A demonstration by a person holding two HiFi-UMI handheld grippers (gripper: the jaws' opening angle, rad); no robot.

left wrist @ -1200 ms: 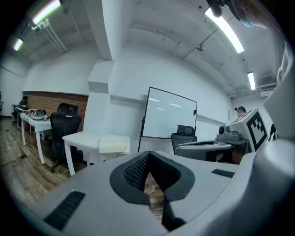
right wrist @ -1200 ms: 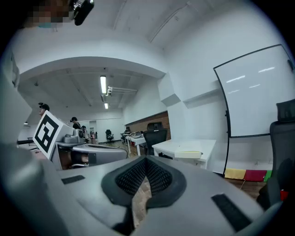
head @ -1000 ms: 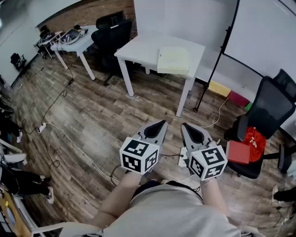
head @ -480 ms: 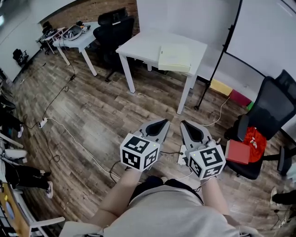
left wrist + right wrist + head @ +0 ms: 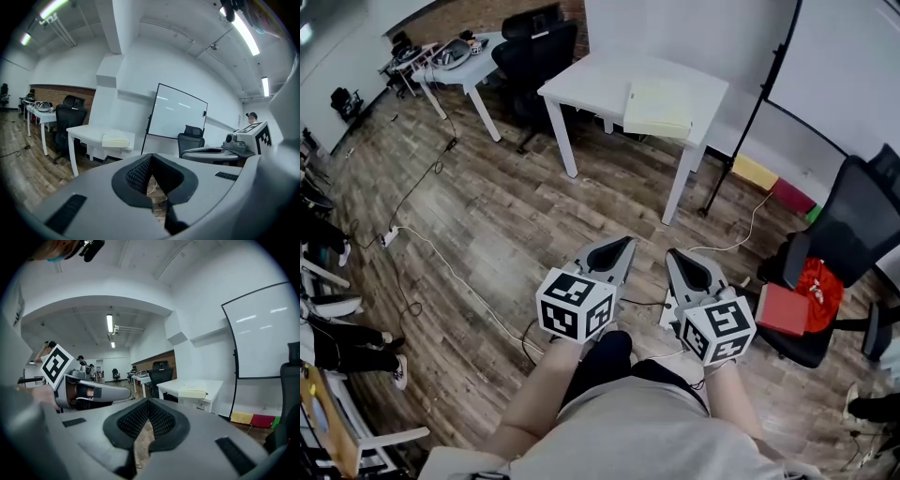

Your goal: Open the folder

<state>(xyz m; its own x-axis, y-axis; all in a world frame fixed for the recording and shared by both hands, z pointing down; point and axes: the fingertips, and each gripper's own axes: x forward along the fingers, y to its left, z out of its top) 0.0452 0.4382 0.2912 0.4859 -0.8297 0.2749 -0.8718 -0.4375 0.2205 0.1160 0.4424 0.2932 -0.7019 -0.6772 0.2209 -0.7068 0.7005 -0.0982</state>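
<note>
A pale yellow folder (image 5: 658, 106) lies shut on the right part of a white table (image 5: 581, 89) across the room, well ahead of both grippers. It also shows small in the left gripper view as the folder (image 5: 116, 139) and in the right gripper view as the folder (image 5: 190, 393). My left gripper (image 5: 623, 247) and right gripper (image 5: 676, 256) are held side by side in front of the person's body, over the wooden floor. Both point toward the table. Each has its jaws shut with nothing between them, the left gripper (image 5: 152, 156) and the right gripper (image 5: 148, 401) alike.
A whiteboard on a stand (image 5: 834, 75) is right of the table. A black office chair (image 5: 839, 253) at right carries a red box (image 5: 783, 309). More black chairs (image 5: 534, 52) and a second desk (image 5: 455, 70) stand at the back left. Cables (image 5: 441, 272) run over the floor.
The head view has shifted slightly, so the table and folder sit a little further right in the picture. Both grippers stay shut and side by side.
</note>
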